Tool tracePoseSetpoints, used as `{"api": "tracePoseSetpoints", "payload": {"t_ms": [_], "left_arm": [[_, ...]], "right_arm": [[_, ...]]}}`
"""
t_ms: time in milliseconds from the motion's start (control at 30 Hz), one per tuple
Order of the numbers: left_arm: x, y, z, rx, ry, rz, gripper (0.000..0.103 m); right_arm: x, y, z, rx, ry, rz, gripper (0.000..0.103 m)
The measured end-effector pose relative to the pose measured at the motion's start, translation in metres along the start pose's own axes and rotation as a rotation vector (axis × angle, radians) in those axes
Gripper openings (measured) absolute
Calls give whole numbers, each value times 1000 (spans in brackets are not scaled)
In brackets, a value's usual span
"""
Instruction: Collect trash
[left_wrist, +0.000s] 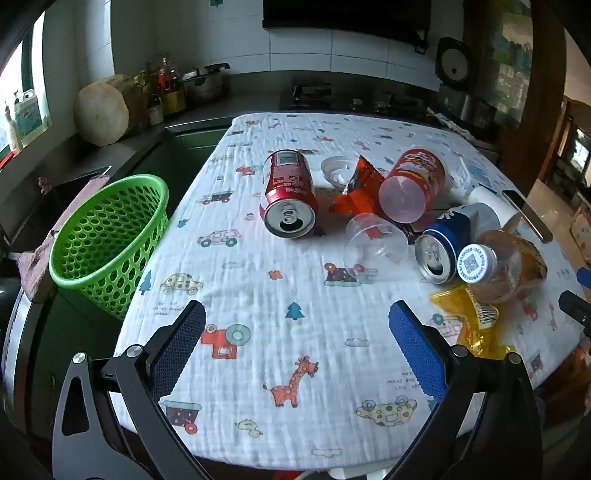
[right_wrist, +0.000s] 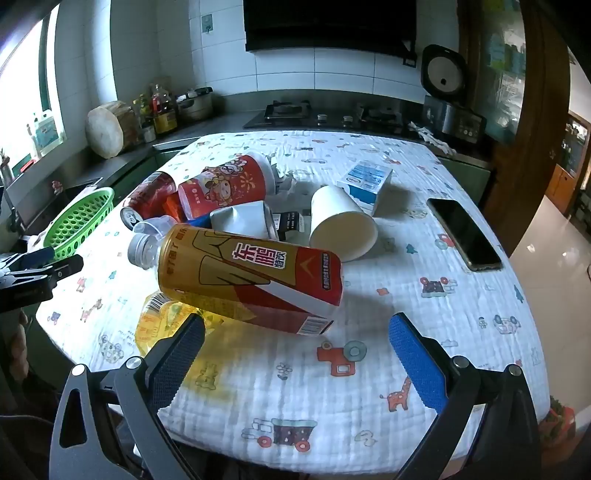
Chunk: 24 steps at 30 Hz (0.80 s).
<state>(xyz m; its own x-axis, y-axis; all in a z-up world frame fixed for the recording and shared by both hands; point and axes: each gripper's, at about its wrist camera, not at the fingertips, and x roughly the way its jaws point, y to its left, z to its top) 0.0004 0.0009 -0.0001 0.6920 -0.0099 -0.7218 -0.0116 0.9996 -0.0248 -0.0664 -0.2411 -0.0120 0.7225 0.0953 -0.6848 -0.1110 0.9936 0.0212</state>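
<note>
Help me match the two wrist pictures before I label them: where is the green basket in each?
Left wrist: the green basket is large at the left, off the table's left edge.
Right wrist: the green basket is small at the far left, beyond the pile.
Shared landmark: the red can lying on its side.

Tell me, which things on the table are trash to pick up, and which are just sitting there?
For the job: red can, blue can, bottle, paper cup, clear cup, snack bag, yellow wrapper, green basket to hold it all.

Just lying about: phone, chopping block, oil bottles, pot.
</note>
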Motion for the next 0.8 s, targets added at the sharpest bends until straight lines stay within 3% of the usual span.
{"api": "tracePoseSetpoints", "payload": {"t_ms": [800], "left_arm": [[3,-1,-1,-5,8,11,98]], "right_arm": [[1,1,1,7,-6,7,97]]}}
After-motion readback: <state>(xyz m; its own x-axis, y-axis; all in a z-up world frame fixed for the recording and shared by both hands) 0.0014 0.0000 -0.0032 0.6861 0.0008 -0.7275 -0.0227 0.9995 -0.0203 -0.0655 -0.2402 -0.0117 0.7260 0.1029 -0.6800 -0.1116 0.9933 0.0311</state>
